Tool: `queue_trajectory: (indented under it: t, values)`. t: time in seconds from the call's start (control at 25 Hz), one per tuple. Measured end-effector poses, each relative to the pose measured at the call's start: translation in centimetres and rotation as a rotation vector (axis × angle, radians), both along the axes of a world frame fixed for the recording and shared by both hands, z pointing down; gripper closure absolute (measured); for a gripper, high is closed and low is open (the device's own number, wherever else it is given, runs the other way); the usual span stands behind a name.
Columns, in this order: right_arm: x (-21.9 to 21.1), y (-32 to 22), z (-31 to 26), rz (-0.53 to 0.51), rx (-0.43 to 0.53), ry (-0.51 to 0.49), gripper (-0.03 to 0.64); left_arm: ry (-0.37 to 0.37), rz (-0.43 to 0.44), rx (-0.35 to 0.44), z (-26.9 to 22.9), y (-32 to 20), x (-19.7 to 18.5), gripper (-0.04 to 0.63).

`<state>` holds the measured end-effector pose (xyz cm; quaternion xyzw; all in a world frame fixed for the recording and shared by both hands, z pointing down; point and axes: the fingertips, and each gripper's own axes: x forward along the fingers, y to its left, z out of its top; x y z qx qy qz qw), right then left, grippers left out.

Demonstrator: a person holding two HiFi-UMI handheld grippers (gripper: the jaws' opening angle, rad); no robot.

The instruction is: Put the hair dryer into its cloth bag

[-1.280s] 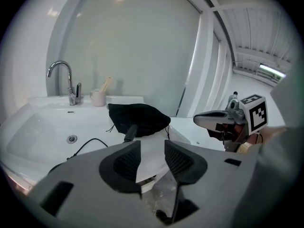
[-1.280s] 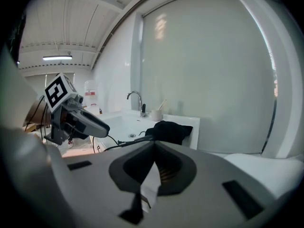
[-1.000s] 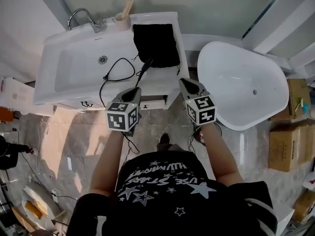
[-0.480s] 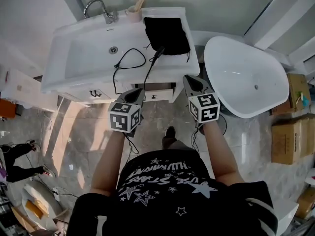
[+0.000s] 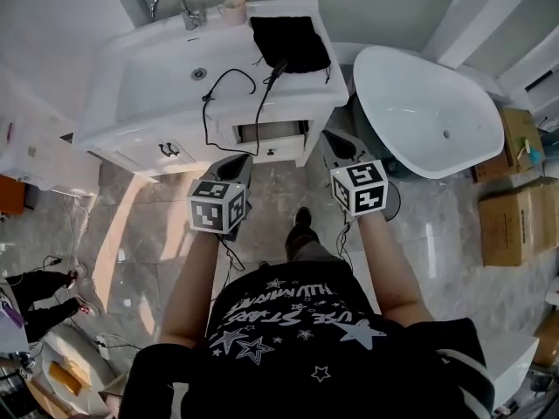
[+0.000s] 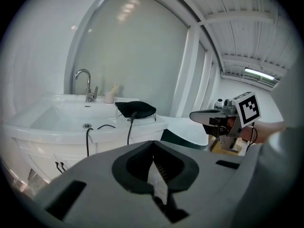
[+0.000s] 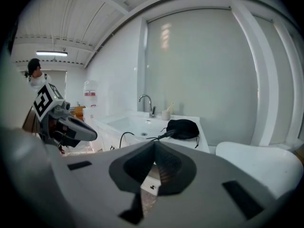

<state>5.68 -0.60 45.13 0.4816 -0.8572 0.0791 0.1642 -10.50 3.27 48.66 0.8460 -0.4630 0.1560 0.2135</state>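
Left gripper (image 5: 238, 164) and right gripper (image 5: 336, 143): both jaws fully closed, nothing between them. Both are held out in front of me, well short of the sink (image 5: 140, 77). Cloth bag (image 5: 290, 42) sits bulging on the counter's right end, with the black cord (image 5: 210, 116) running from its mouth into the basin. Dryer body not visible, probably inside. What's left, as I read it, is the cord. Pin the bag rim with right, grip the cord near the mouth with left, feed short lengths. No yanking, or the bag slides.
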Motion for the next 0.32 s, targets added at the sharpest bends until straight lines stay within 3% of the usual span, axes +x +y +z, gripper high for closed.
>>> queue_trajectory:
  t: [0.32]
  values:
    - [-0.7,6.0,-0.7,0.012,0.017,-0.011,0.612,0.005,0.004,0.017,-0.7,5.1,-0.9,0.586]
